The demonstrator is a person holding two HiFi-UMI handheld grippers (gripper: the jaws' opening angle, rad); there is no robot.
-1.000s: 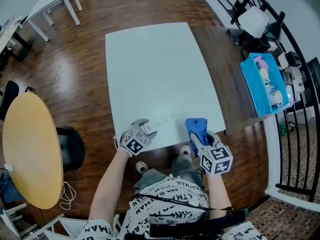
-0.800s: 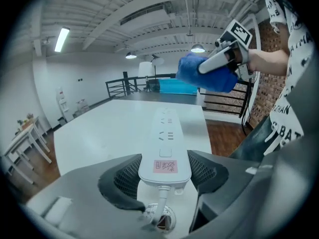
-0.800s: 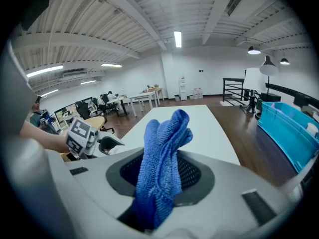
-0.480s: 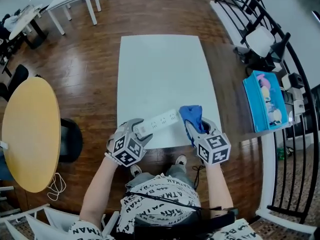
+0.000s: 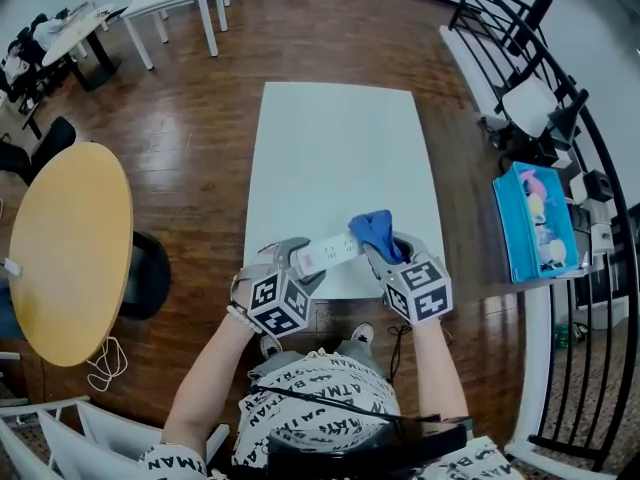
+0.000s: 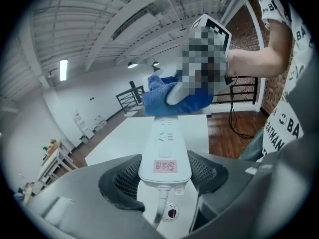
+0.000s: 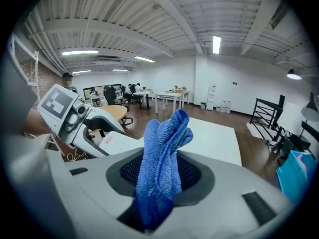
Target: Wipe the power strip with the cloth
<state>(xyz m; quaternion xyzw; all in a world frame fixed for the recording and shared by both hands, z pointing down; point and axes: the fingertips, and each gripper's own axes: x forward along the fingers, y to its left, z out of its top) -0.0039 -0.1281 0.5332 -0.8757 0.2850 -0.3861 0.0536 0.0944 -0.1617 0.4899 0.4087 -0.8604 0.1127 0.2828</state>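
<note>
Now, on the left, our left gripper [image 5: 302,261] is clamped on the cord end of the power strip [image 5: 330,250] and holds it above the near edge of the white table [image 5: 340,138]. The strip's long axis runs rightward from those jaws to our right gripper [image 5: 388,248], which pinches the blue cloth [image 5: 377,228]. The cloth sits at the strip's far end, so the wipe probably runs back along that axis.

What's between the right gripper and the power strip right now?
Only the blue cloth, clamped in the right gripper, lying over the power strip's far end. The left gripper view shows it best.
</note>
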